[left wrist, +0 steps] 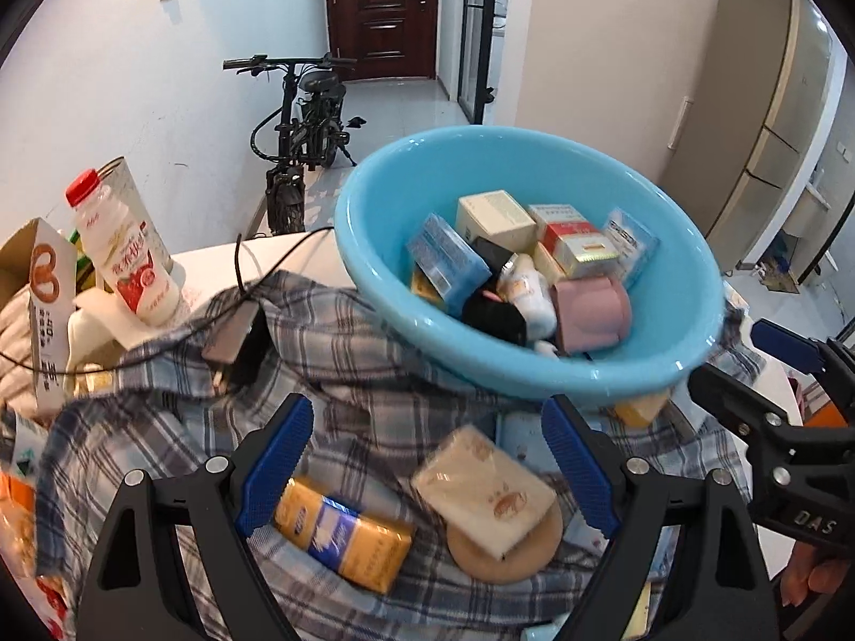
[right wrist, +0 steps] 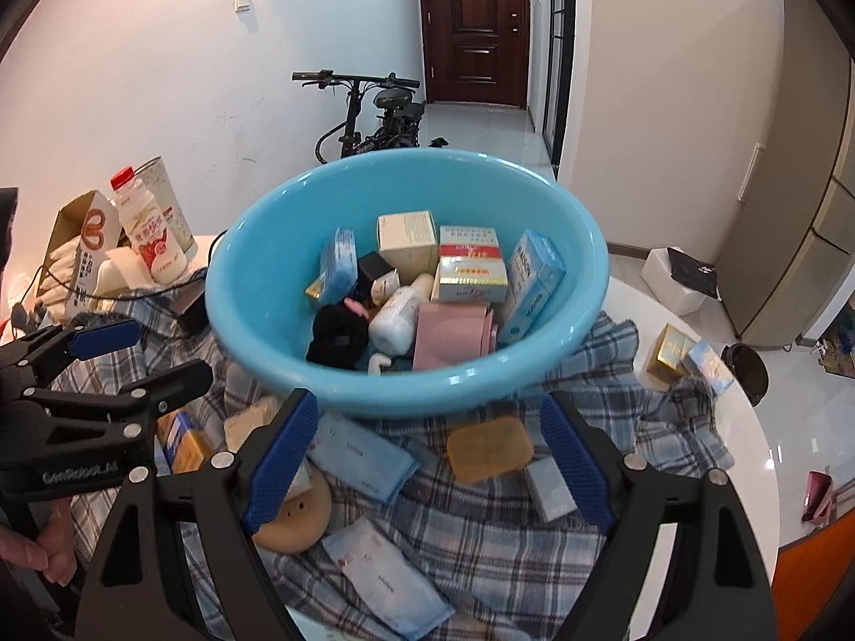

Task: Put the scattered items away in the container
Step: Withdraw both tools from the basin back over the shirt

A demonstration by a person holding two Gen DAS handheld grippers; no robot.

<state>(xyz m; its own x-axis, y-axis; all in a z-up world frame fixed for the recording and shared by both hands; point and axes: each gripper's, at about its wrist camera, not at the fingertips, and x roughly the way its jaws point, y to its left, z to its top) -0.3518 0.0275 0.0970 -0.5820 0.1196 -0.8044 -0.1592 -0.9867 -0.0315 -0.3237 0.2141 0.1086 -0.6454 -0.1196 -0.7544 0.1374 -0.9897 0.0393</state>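
A light-blue basin [left wrist: 374,278] [right wrist: 251,320] rests on a plaid cloth [left wrist: 347,374] and holds several boxes, a pink case and a white bottle. My left gripper [left wrist: 427,416] stands open above a yellow-and-blue packet [left wrist: 342,534], a cream wrapped pack [left wrist: 481,486] and a round tan disc [left wrist: 507,550]. My right gripper [right wrist: 427,411] is open and empty just in front of the basin, over an amber soap bar [right wrist: 489,448], pale blue sachets [right wrist: 363,459] and a small grey-blue box [right wrist: 550,486]. Each gripper shows at the edge of the other's view, right gripper [left wrist: 732,355] and left gripper [right wrist: 165,352], both open.
At the left stand a red-capped milk bottle [left wrist: 128,256], a tin can [right wrist: 165,197] and an open carton [left wrist: 48,288]. A black cable and a dark power bank [left wrist: 235,336] lie on the cloth. A gold box [right wrist: 670,352] and a blue box [right wrist: 708,366] sit near the round white table's right edge [right wrist: 748,481].
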